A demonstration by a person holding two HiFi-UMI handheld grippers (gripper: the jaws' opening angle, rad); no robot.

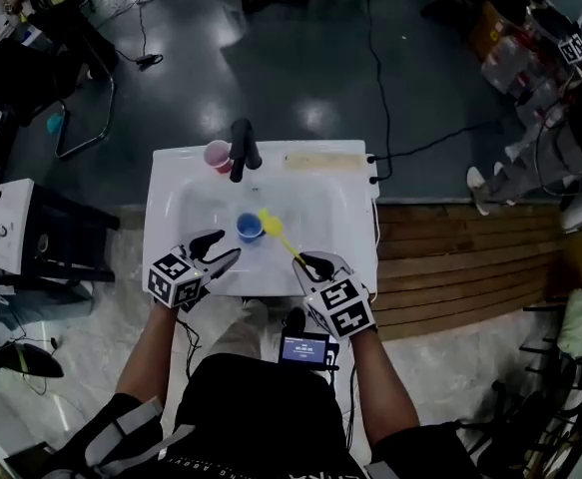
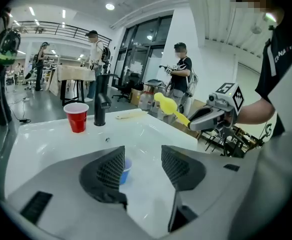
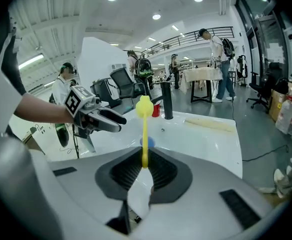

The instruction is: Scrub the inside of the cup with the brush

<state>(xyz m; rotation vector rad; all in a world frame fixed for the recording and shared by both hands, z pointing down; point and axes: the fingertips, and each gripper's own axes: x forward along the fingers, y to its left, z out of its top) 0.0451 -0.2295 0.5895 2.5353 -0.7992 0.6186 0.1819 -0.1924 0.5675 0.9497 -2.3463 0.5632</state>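
Observation:
A small blue cup stands upright in the basin of the white sink. My left gripper is at the sink's near left edge, open and empty; in the left gripper view the blue cup shows just beyond its left finger, untouched. My right gripper is shut on the handle of a yellow brush, whose head points over the cup. In the right gripper view the brush rises from between the closed jaws, with the cup behind it.
A red cup and a black faucet stand at the sink's back left rim. A pale strip lies along the back right rim. Cables cross the floor beyond, and people stand in the background.

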